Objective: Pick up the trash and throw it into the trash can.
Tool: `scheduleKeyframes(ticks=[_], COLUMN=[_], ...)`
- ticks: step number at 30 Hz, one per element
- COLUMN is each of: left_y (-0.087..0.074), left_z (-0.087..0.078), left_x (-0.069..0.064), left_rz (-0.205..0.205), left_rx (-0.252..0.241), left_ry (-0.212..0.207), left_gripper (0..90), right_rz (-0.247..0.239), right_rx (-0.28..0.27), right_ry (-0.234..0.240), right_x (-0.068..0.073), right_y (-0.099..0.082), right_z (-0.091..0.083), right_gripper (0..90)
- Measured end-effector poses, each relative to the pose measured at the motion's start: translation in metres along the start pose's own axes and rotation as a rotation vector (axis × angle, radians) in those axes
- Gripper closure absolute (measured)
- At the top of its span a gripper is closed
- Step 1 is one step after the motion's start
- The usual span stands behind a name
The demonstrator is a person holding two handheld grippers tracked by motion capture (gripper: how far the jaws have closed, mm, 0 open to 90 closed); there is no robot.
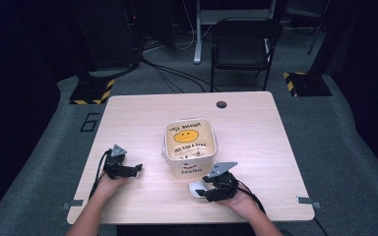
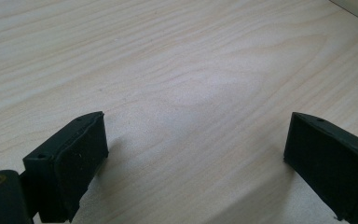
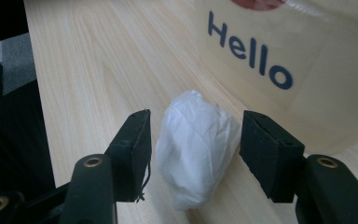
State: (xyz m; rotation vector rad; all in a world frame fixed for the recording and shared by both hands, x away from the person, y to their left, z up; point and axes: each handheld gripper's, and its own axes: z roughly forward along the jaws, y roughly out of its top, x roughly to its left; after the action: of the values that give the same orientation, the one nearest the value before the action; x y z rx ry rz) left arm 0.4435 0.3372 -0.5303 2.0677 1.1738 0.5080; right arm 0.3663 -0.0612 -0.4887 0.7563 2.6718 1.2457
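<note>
A person seated at a pale wood-grain table (image 1: 256,128) works a pair of hand-held tongs, forearms entering from the near edge in the high view. The right gripper (image 3: 193,140) lies low over the tabletop with its two black jaws spread to either side of a crumpled white plastic bag (image 3: 196,149). The bag sits on the wood directly between the pads (image 3: 137,144). A narrow gap shows on each side, so the pads bracket the bag without pressing it. In the high view the same bag (image 1: 196,189) lies just ahead of the right gripper (image 1: 207,191), at the jaws' tips and close to the person's right hand (image 1: 241,199).

Just beyond the bag, past the right gripper's far jaw, stands a cream-coloured plastic bucket (image 3: 317,70) with "Hello" printed in dark blue on its near wall. From above, the bucket (image 1: 211,147) is open-topped, a yellow smiley face and lettering visible on its inner floor. It stands near the table's centre, between the two grippers and a little farther from the person.

The left gripper (image 1: 137,168), well apart from bag and bucket, rests on the table in the left hand (image 1: 109,184). Seen in its own view, the left gripper (image 2: 196,140) has its jaws wide apart over bare wood with nothing between them.
</note>
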Motion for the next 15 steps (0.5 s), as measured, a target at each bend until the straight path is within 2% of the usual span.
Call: scheduleKeyframes(ticks=[3,12,15], left_y=[0.001,0.001,0.000], left_z=[0.001,0.001,0.001], left_x=[0.000,-0.001,-0.001], left_rz=[-0.007,-0.015,-0.007], left_rx=[0.001,0.001,-0.001], left_ry=[0.001,0.001,-0.003], left_gripper=[5.9,5.9,5.9], right_rz=[-0.018,-0.002,-0.032], right_rx=[0.009,0.025,0.049], right_ry=[-0.010,-0.024,-0.020], right_x=[0.001,0.001,0.001], right_y=[0.000,0.001,0.001], right_z=[0.004,0.010,0.014], right_gripper=[39.6,37.2,37.9])
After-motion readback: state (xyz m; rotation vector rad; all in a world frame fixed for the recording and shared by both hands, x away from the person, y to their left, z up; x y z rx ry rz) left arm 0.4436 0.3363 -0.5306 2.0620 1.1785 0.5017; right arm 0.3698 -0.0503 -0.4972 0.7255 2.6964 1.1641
